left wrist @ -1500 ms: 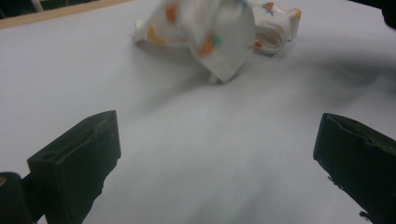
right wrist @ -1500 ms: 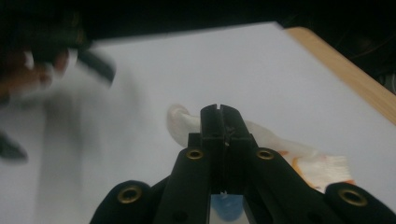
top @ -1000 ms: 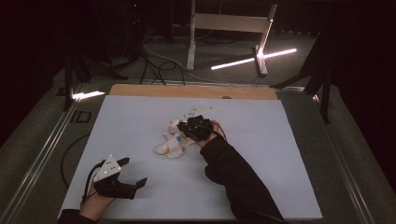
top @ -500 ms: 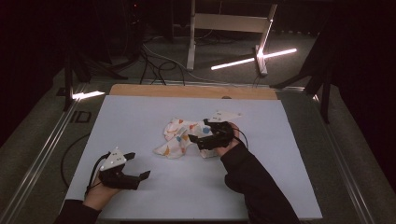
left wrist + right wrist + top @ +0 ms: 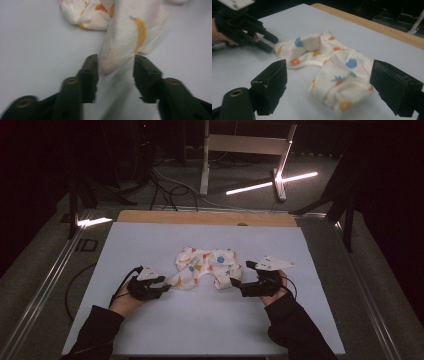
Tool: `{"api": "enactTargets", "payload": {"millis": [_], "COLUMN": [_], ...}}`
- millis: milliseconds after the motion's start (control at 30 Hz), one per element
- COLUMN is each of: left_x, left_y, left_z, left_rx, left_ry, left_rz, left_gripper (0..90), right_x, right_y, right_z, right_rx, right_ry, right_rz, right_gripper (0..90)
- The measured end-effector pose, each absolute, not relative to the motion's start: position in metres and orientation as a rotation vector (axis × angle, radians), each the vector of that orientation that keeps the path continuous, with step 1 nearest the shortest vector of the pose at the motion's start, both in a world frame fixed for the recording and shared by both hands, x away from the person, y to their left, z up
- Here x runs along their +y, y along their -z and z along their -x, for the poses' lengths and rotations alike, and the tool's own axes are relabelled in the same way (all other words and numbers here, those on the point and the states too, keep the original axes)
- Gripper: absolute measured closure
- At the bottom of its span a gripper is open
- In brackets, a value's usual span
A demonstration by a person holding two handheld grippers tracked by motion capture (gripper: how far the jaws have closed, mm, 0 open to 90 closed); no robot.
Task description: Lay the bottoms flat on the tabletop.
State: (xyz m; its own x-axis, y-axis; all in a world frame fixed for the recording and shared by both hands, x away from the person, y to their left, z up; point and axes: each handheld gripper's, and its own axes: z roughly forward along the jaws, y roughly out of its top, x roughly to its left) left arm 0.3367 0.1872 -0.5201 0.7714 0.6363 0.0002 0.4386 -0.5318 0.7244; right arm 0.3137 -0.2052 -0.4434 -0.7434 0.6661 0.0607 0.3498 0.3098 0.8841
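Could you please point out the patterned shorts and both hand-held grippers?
Patterned shorts [image 5: 207, 264], high view, middle of fabric.
Left hand-held gripper [image 5: 115, 72], left gripper view, between its fingertips.
Right hand-held gripper [image 5: 328, 82], right gripper view, between its fingertips.

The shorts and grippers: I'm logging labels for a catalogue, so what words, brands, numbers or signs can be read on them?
None: the shorts bear only coloured shapes, no letters.
None: the left gripper and right gripper show no legible marking.
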Motion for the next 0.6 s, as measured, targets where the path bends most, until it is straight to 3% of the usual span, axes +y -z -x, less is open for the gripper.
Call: {"api": "enactTargets", "payload": {"millis": [100, 600], "left_x": [0.184, 0.144], "left_y": [0.519, 0.477], "left_z": [-0.332, -0.248], "left_rx": [0.764, 0.539], "left_ry": [-0.327, -0.268], "left_rz": [-2.243, -2.253], "left_gripper": [86.2, 87.2], "right_x": [-0.215, -0.261], "right_y": [0.446, 0.448], "right_z": [-0.306, -0.27], "right_rx": [2.265, 2.188], "right_ry": [-1.388, -1.368], "right_rz": [-0.92, -1.03], "right_gripper": [14.7, 15.3]}}
